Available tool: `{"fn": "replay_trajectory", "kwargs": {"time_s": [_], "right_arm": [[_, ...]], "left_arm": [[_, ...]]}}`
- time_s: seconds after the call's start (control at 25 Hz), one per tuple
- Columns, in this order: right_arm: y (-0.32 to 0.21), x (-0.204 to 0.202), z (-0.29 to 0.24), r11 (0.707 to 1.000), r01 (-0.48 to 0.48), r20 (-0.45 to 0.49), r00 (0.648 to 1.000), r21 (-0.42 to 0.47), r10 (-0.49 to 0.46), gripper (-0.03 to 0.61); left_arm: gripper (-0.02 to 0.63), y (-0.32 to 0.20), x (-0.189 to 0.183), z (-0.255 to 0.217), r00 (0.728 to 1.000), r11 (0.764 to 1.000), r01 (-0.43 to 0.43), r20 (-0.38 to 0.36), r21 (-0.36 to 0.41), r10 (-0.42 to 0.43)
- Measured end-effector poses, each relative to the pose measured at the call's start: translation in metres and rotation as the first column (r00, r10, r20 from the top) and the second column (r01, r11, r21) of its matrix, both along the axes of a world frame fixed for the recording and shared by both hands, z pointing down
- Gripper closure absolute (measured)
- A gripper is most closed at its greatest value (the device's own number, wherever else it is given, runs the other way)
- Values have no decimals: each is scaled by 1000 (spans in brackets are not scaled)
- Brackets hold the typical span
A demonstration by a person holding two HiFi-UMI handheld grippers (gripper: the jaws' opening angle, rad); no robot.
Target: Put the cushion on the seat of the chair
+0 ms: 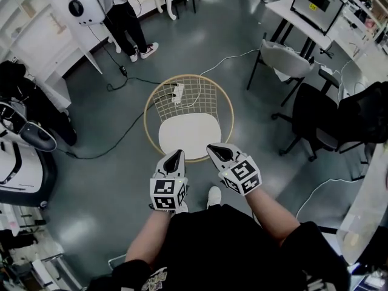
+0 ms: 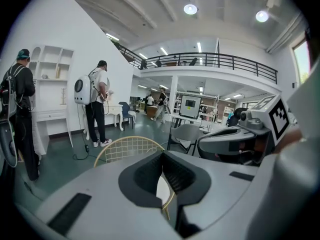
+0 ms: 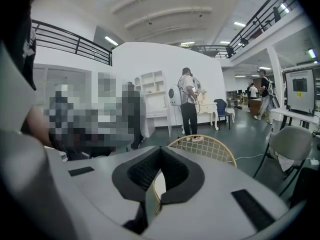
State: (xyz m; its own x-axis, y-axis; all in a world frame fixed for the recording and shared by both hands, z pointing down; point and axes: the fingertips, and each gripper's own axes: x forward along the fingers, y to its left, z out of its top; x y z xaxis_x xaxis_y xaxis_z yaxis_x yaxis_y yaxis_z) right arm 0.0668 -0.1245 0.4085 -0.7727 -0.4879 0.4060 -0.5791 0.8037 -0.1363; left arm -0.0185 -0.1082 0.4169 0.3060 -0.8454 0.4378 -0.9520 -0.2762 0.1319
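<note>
A round chair [image 1: 189, 96] with a gold wire back stands on the grey floor in front of me. A white cushion [image 1: 188, 135] lies flat on its seat. My left gripper [image 1: 175, 157] and right gripper [image 1: 219, 151] hover side by side at the chair's near rim, both shut with nothing between the jaws. In the left gripper view the wire back [image 2: 127, 148] rises beyond the shut left gripper [image 2: 162, 156], and a sliver of cushion [image 2: 163, 190] shows through the notch. The right gripper view shows the same chair [image 3: 206, 147] and cushion [image 3: 159, 185] past the shut right gripper [image 3: 160, 154].
A power strip [image 1: 177, 91] and black cable [image 1: 115, 144] lie on the floor behind and left of the chair. A person with a white backpack [image 1: 118, 8] stands far left. A grey chair [image 1: 285, 59], black office chair [image 1: 321, 117] and desk with monitor [image 1: 315, 2] stand right.
</note>
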Motion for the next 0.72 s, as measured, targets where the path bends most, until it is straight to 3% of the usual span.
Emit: {"fn": "replay_trajectory", "kwargs": {"time_s": [0.32, 0.72], "right_arm": [[23, -38, 4, 998, -60, -7, 998, -2, 60, 568], [71, -77, 4, 990, -140, -32, 990, 16, 141, 568]], "left_arm": [[597, 12, -37, -7, 997, 997, -78, 19, 18, 77], [597, 54, -79, 3, 989, 989, -148, -14, 14, 148]]}}
